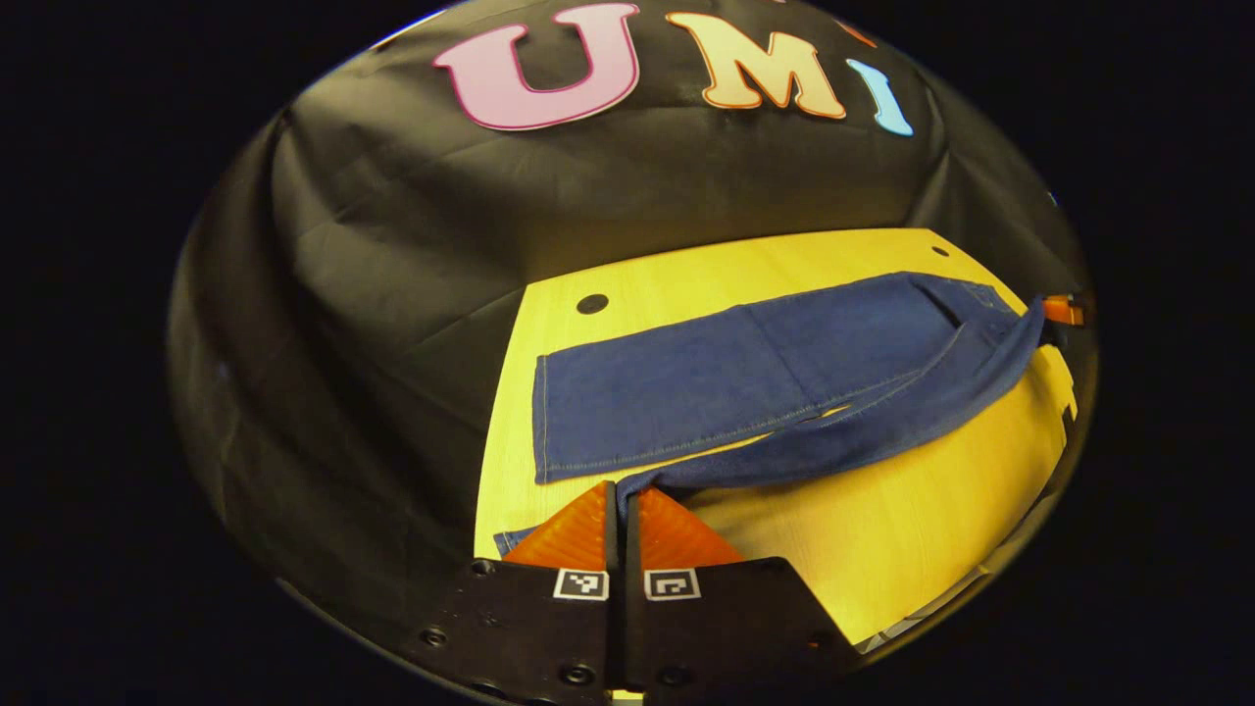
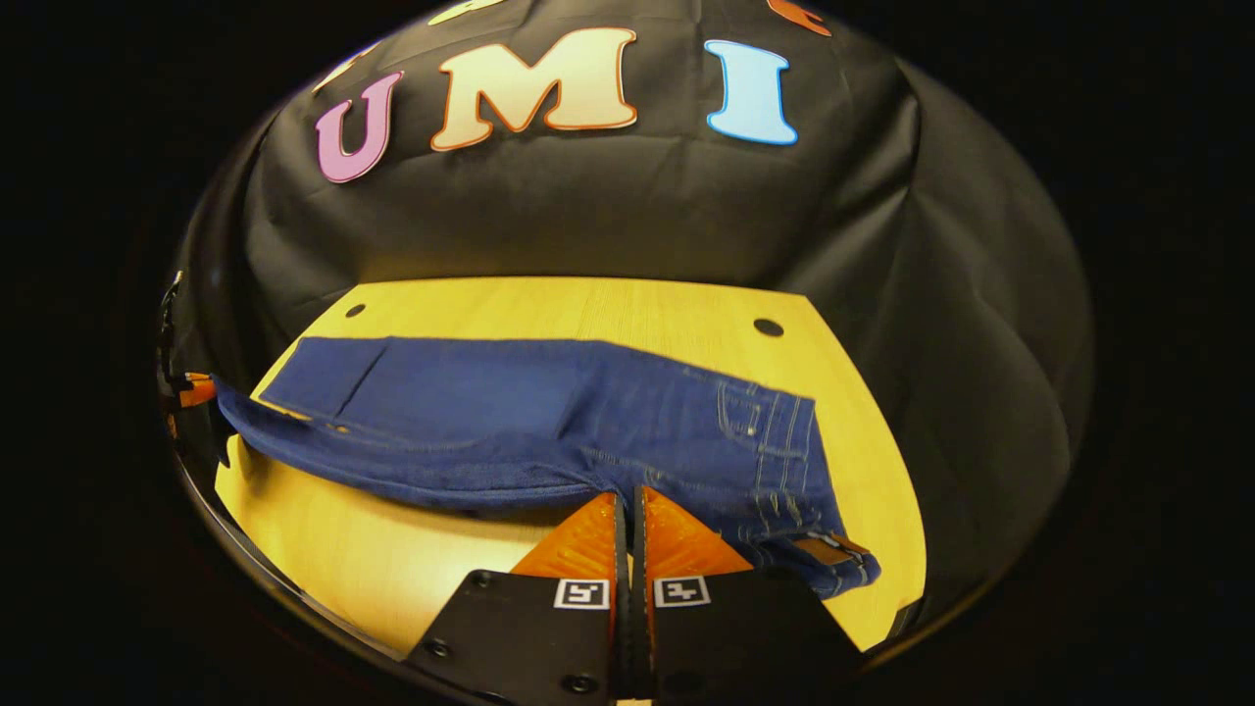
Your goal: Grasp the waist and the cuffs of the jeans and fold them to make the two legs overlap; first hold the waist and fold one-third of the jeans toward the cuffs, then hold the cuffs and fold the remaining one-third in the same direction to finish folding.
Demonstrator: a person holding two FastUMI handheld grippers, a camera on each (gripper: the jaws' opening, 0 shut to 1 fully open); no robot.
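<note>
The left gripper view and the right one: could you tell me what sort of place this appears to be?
Probably a staged recording booth, not a home: black cloth wall behind, a bare yellow wooden table with round holes, and jeans pinched by both grippers.

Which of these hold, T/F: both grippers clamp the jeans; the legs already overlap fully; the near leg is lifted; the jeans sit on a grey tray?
1. Both the left gripper and right gripper are shut on the jeans. True.
2. The legs overlap fully. False: the far leg lies flat, the near one is only partly over it.
3. The near leg is raised off the table. True.
4. The jeans sit on a grey tray. False: a yellow wooden table.
</note>
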